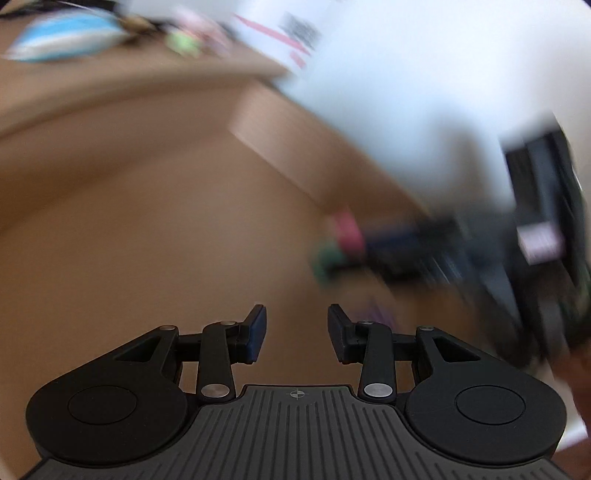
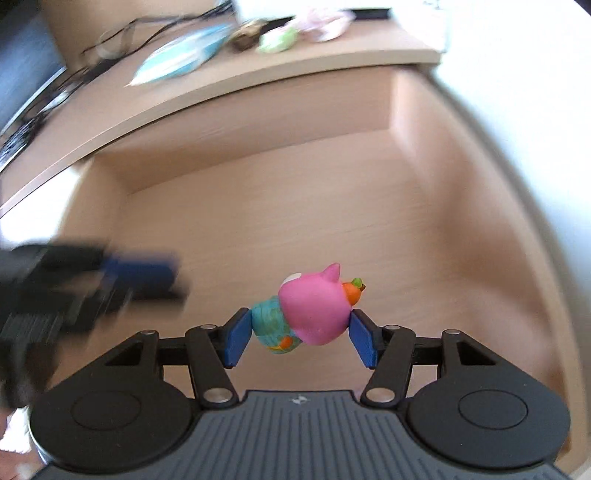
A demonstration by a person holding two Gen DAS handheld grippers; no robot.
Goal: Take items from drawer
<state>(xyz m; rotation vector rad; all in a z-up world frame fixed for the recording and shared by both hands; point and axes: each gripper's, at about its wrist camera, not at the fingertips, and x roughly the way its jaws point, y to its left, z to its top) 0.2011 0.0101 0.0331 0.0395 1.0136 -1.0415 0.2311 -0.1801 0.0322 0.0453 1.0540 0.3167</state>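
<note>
Between the blue pads of the right tongs (image 2: 301, 338) lay a small toy figure (image 2: 306, 314), pink-headed with a teal body and an orange tip, resting on the drawer (image 2: 295, 206) floor close to its near edge. The pads stood against its two ends, so the right tongs appeared to be grasping the toy, which had not yet left the drawer floor. Apart from that toy, the visible wooden floor of the drawer was bare out to its back corner. Judging by this, the task was well along: this looked like the last item visible in the drawer, gripped but still to be lifted out and set down.

Left of the toy, the left tongs (image 1: 297, 332) appeared in the right wrist view as a dark, blurred shape over the left side of the drawer. Their own view showed them released, pads apart with nothing between them, tilted down toward the wood.

Farther off, on the worktop (image 2: 258, 74) above the drawer's back edge, several blurred things lay near its front edge: a blue-and-white packet (image 2: 181, 55), a green lump (image 2: 277, 40) and something pale pink (image 2: 325, 22), possibly items already taken out.
</note>
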